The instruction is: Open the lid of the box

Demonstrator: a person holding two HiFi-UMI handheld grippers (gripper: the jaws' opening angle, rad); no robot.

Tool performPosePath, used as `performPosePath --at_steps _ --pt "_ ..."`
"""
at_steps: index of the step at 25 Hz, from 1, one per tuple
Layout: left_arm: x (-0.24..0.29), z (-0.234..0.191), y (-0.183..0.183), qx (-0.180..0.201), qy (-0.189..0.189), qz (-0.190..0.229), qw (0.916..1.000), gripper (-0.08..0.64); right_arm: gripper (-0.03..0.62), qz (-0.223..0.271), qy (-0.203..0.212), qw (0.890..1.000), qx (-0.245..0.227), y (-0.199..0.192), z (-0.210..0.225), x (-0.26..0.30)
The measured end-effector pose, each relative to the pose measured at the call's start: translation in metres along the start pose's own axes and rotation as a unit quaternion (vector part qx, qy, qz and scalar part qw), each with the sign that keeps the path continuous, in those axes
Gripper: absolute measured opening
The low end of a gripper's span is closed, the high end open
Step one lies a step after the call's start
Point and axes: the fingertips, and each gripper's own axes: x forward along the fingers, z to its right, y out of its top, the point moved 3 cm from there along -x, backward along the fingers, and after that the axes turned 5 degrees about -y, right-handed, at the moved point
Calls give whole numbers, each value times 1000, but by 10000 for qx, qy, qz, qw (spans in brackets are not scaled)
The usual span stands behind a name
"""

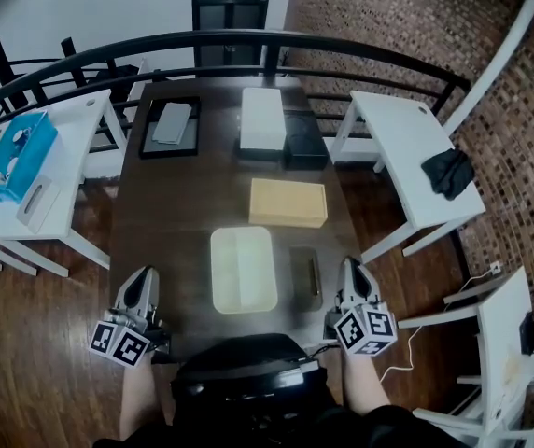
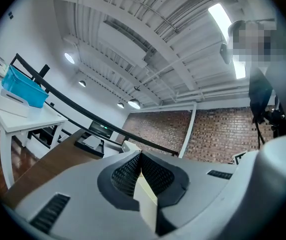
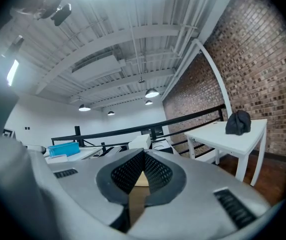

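A cream box with a flat lid [image 1: 244,269] lies on the dark table [image 1: 155,213] right in front of me, its lid down. Beyond it lies a tan closed box [image 1: 288,203]. My left gripper [image 1: 144,274] hovers at the table's near left edge, left of the cream box and apart from it. Its jaws are shut with nothing between them [image 2: 140,154]. My right gripper [image 1: 351,265] is at the near right edge, also clear of the boxes, and its jaws meet at the tips [image 3: 144,152]. Both point up and away over the table.
A small dark flat item [image 1: 305,276] lies right of the cream box. At the far end are a white box [image 1: 262,119], a black box [image 1: 304,143] and a black tray [image 1: 171,126]. White side tables flank the table; one holds a blue bin [image 1: 17,154], one a black cloth [image 1: 449,172].
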Motion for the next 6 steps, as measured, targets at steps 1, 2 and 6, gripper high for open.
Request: performPosePath --at_steps 1,2,6 --pt "0 0 -1 9 3 -28 10000 0 1 -19 13 10000 15 -2 0 0" --pt "0 0 -2 11 8 -48 10000 0 0 -28 23 10000 29 -4 1 -1" --pt "-2 -2 -5 -11 33 -83 10000 0 1 -37 32 10000 41 -7 3 -2"
